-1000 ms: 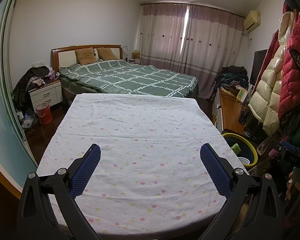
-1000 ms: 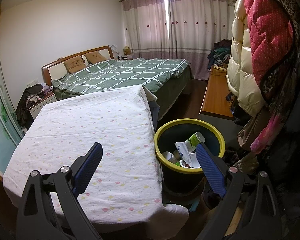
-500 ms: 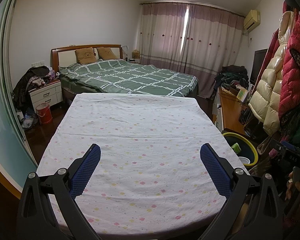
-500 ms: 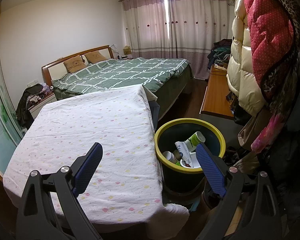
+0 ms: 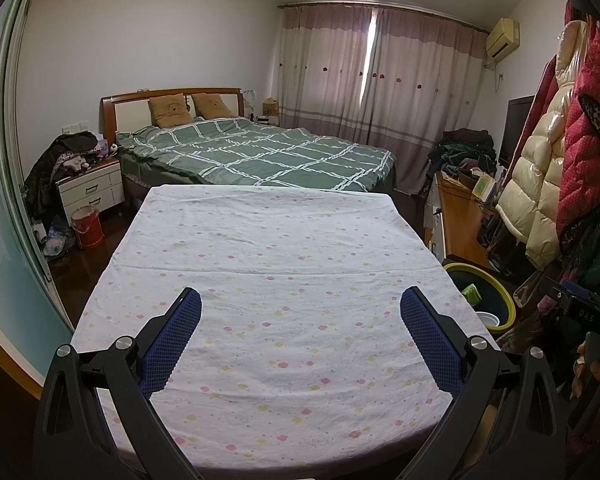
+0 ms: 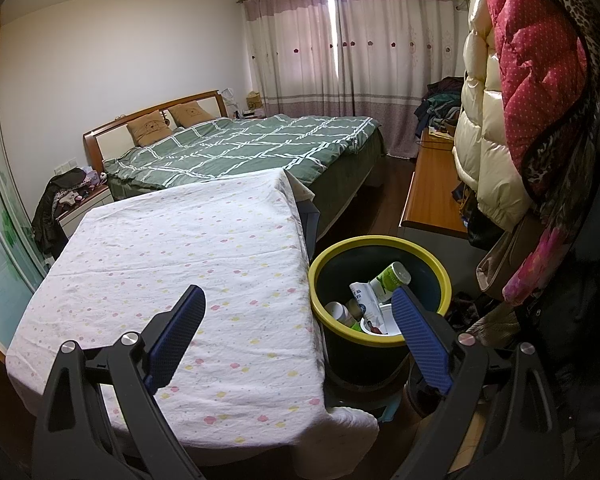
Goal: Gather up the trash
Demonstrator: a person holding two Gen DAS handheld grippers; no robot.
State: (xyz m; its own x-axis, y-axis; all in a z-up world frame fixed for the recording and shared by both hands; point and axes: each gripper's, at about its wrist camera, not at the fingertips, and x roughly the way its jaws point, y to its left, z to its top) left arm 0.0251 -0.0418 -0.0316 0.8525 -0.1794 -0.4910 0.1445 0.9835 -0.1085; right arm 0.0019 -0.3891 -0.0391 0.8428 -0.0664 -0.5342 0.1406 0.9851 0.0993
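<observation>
Since the flowered sheet over the table [image 5: 284, 280] looks totally bare, all the trash I can spot already sits in the yellow-rimmed bin [image 6: 380, 242], right against the table's right edge. Left gripper [image 5: 300, 340] and right gripper [image 6: 298, 332] both hover spread wide, holding nothing. Inside the bin: a green-and-white cup [image 6: 390, 278], a crumpled carton [image 6: 362, 298] and a white tub [image 6: 380, 322]. My guess is they're light, thin-walled and easy to crush, so pinch gently around a rim or the cup's body.
</observation>
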